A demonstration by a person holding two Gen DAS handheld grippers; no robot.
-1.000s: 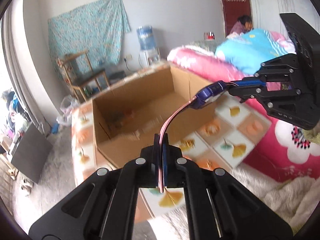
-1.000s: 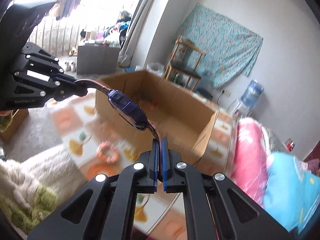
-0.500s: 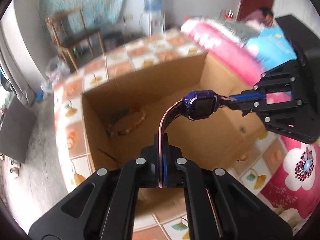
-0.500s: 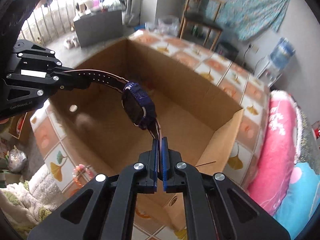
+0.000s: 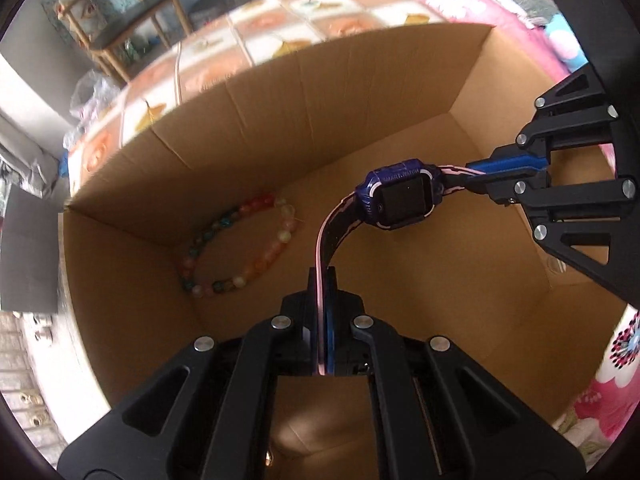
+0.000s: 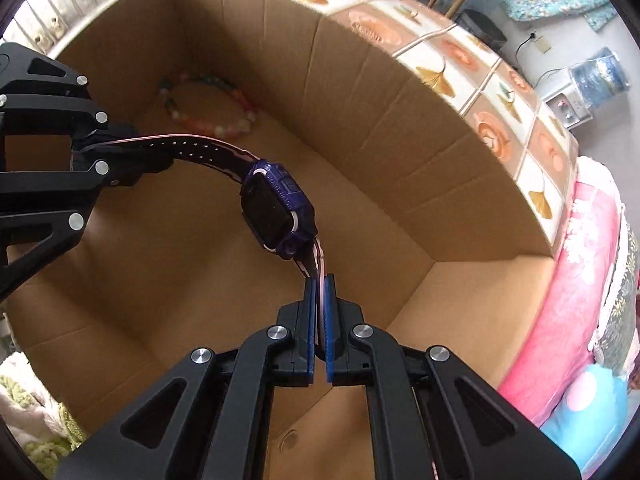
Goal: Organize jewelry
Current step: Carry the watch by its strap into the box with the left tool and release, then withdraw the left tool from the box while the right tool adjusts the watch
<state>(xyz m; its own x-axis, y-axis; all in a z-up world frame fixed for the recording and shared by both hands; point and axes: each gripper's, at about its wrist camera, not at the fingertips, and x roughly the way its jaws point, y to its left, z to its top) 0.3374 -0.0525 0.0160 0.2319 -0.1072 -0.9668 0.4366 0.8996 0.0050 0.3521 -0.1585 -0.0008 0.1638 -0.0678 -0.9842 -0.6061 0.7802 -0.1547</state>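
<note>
Cardboard box [image 5: 304, 92] walls fill both views. My left hand-held gripper [image 5: 322, 280] and right hand-held gripper [image 6: 319, 292] each pinch shut on a strap end of the smartwatch [image 5: 402, 200], hanging above the box floor. Next, I judge: lower, release. Only the left view shows the whole bead bracelet [image 5: 240, 248] in the corner.

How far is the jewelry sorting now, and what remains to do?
Done: a multicoloured bead bracelet lies on the floor of the brown cardboard box. In hand: the left gripper and right gripper each pinch one strap end of the purple smartwatch above the box floor. Left: lower and release it.
</note>
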